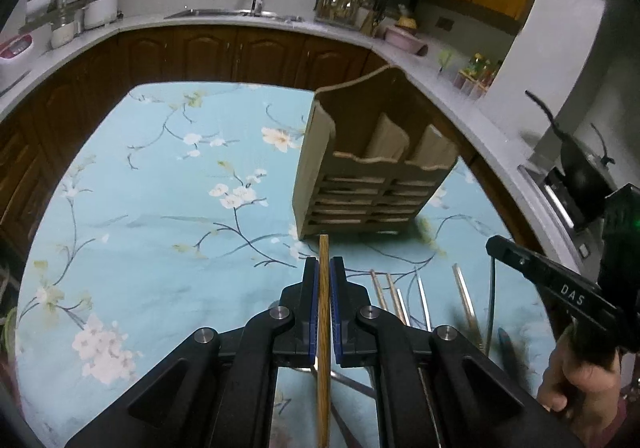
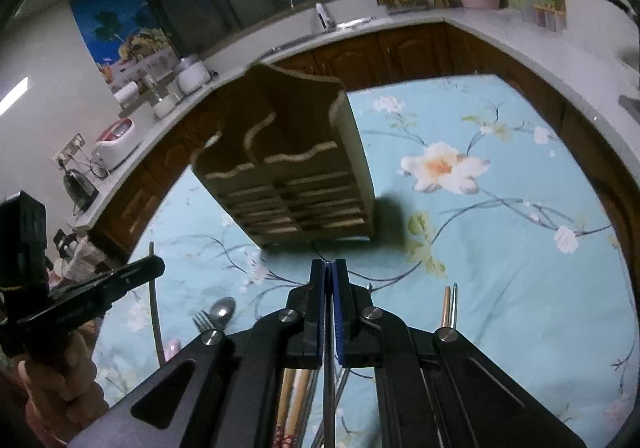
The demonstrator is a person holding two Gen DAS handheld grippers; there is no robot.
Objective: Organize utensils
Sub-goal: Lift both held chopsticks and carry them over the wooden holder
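I've got the left hand-held gripper clamped on a wooden chopstick, long axis pointing ahead at the wooden holder, right hand-held gripper pinching a thin metal utensil.

The wooden caddy blocks straight ahead; open tablecloth lies left of it, loose cutlery just before it.
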